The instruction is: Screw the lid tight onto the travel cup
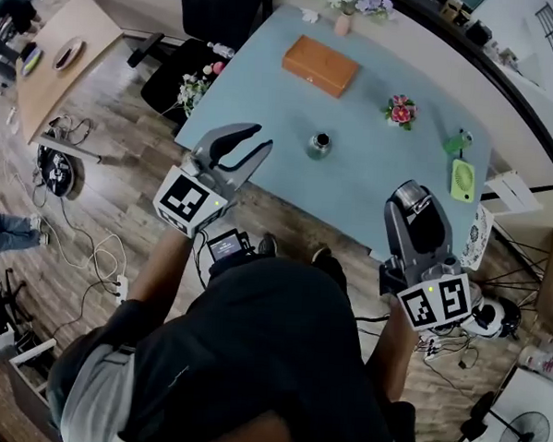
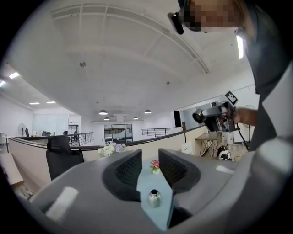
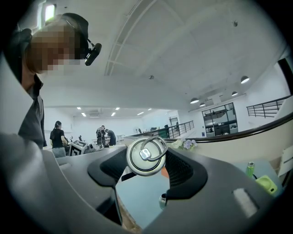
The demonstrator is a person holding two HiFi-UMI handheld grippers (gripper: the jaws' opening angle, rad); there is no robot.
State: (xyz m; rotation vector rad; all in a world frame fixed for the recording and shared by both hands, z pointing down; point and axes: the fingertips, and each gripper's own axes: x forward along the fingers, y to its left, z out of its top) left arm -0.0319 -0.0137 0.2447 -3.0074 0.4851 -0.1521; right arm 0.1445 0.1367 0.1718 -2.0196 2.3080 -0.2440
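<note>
My right tongs (image 3: 145, 161) are pinching the lid (image 3: 145, 156), a round silver cap with a ring handle lying across its top. It sits squarely between the two pads, its flat face turned toward the right gripper view's camera. My left tongs (image 2: 149, 167) stand only slightly apart, with a narrow slit between the pads and nothing in it.

The travel cup (image 1: 319, 146) stands upright on the pale blue tabletop (image 1: 265, 95), near its middle, with its dark mouth open and uncovered. Both tongs are held level on the near side of the tabletop, well apart from the cup, the left one to its left and the right one to its right. Through the slit of my left tongs I look straight at the cup, with a small pot of pink flowers (image 1: 401, 111) beyond it.

An orange-brown box (image 1: 321, 65) lies further back on the tabletop. A green gadget (image 1: 462, 179) rests near the right edge. A bunch of pale flowers (image 1: 357, 0) sits at the far edge, and a black chair (image 1: 188, 63) stands by the left side
</note>
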